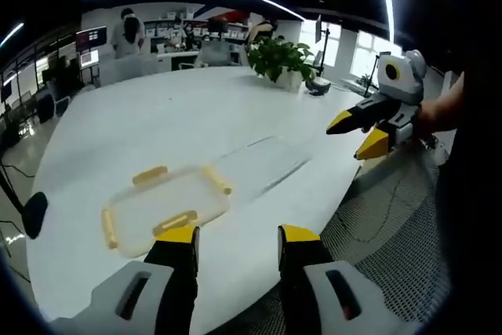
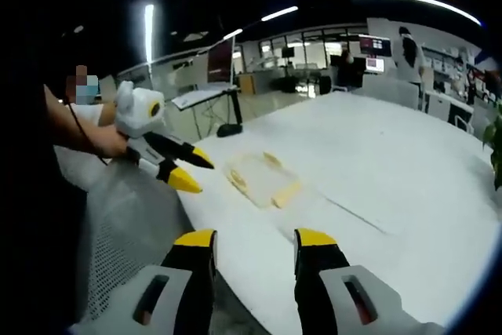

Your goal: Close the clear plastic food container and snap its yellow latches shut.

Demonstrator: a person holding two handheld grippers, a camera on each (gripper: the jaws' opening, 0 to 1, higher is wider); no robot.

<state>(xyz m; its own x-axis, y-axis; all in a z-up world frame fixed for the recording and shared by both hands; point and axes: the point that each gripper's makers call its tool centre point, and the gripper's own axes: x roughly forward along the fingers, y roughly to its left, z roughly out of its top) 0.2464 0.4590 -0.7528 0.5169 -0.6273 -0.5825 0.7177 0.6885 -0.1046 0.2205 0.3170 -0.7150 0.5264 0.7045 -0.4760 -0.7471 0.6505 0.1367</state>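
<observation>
Container (image 1: 169, 205) lies open on table (image 1: 157, 123), 4 yellow latches (image 1: 149, 175) unfastened.

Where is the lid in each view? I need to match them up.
Left gripper view: the lid lies low left on the table, just ahead of the left gripper.
Right gripper view: the lid lies at centre, right of the left gripper.
Shared landmark: the lid's yellow latches.

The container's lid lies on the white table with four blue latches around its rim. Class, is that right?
No, the latches are yellow, not blue, as the left gripper view shows. The lid does lie on the white table.
</observation>
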